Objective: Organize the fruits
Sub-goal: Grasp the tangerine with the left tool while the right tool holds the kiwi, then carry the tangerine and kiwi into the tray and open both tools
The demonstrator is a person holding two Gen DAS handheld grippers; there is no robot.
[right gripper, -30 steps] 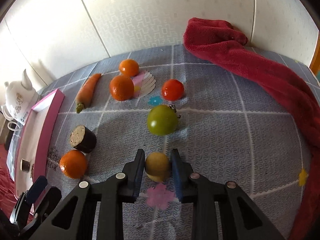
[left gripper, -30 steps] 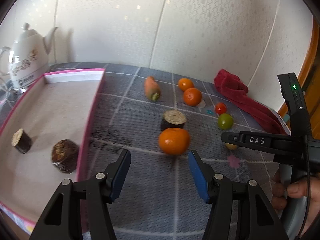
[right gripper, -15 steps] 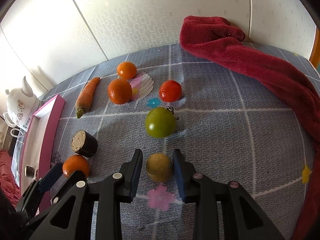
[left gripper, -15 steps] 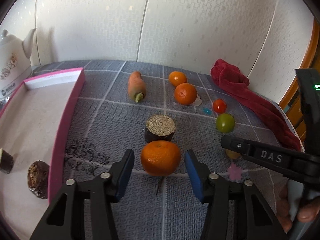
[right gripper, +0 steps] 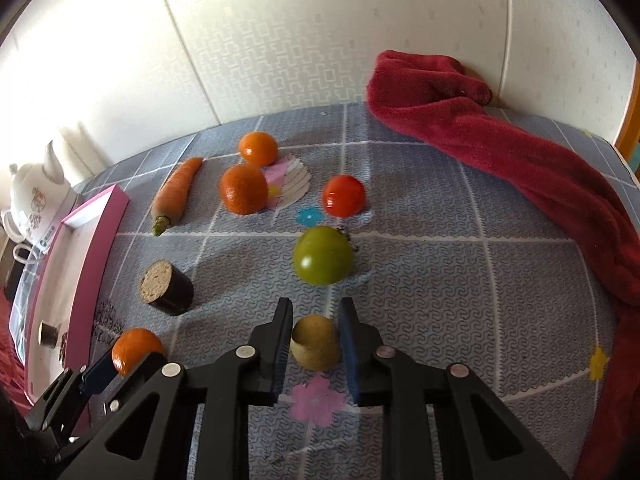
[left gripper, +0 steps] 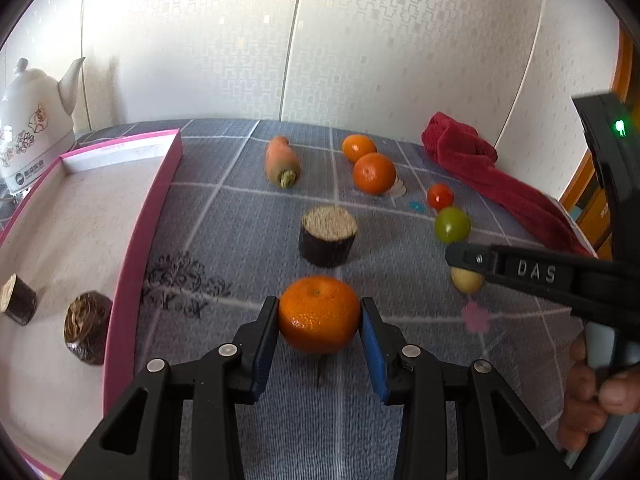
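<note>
My left gripper (left gripper: 319, 320) has closed its jaws onto an orange (left gripper: 319, 313) that sits on the grey cloth. It also shows in the right wrist view (right gripper: 136, 350). My right gripper (right gripper: 315, 338) is shut on a small yellow-green fruit (right gripper: 316, 342), touching it on both sides; that fruit shows under the right finger in the left wrist view (left gripper: 466, 280). A green tomato (right gripper: 323, 261), a red tomato (right gripper: 344, 196), two more oranges (right gripper: 243, 189) (right gripper: 258, 149), a carrot (right gripper: 176, 192) and a dark eggplant chunk (right gripper: 166, 293) lie ahead.
A pink-rimmed tray (left gripper: 132, 248) stands at the left with two dark chunks (left gripper: 86, 332) (left gripper: 18, 300) inside. A white kettle (left gripper: 32, 120) stands behind it. A red towel (right gripper: 520, 168) lies along the right, against the wall.
My left gripper moved forward and closed its jaws onto the near orange. My right gripper stayed around the yellow-green fruit, which now sits lower on the cloth.
</note>
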